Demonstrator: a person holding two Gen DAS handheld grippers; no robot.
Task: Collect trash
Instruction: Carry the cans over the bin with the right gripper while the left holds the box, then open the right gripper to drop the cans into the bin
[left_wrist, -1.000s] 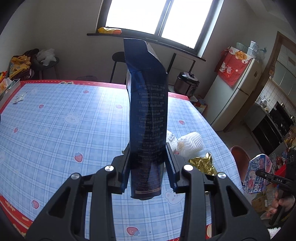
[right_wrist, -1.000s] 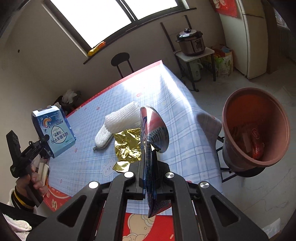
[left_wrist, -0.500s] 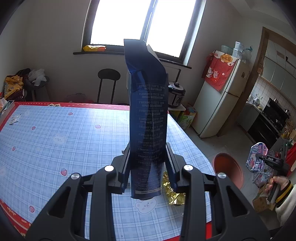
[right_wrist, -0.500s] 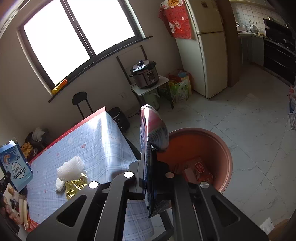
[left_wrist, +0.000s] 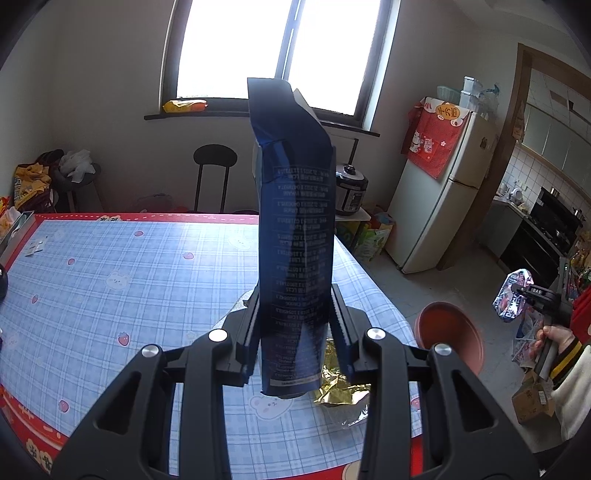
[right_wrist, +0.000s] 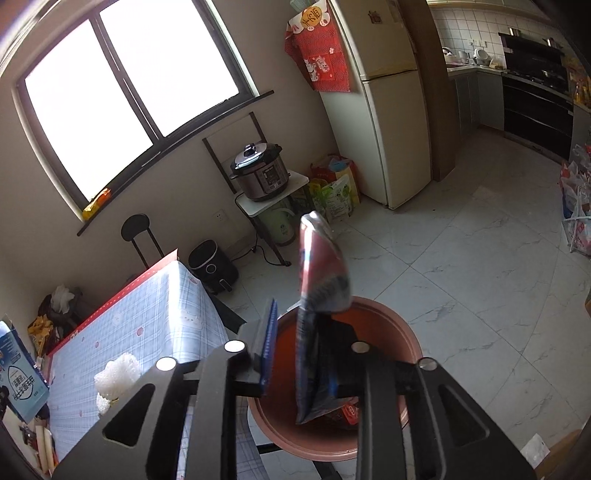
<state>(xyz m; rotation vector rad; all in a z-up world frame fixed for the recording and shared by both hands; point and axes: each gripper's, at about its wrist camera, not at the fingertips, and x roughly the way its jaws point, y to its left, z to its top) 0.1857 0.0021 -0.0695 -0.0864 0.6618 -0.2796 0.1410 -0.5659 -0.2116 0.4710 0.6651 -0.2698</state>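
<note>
While upright, the blue carton (left_wrist: 295, 240) shows white print.

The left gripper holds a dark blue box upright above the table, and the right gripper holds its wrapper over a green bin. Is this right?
Not quite: the bin is reddish-brown, not green, as the right wrist view shows. The rest holds: the left gripper holds the dark blue box upright above the table, and the wrapper is between the opening jaws of the right gripper.

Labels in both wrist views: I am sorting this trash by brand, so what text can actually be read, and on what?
"DAS": black handle at the right edge.
Dark blue box: white print, too blurred.
Red cloth on the fridge: characters, unreadable.
Wrapper: nothing readable.
</note>
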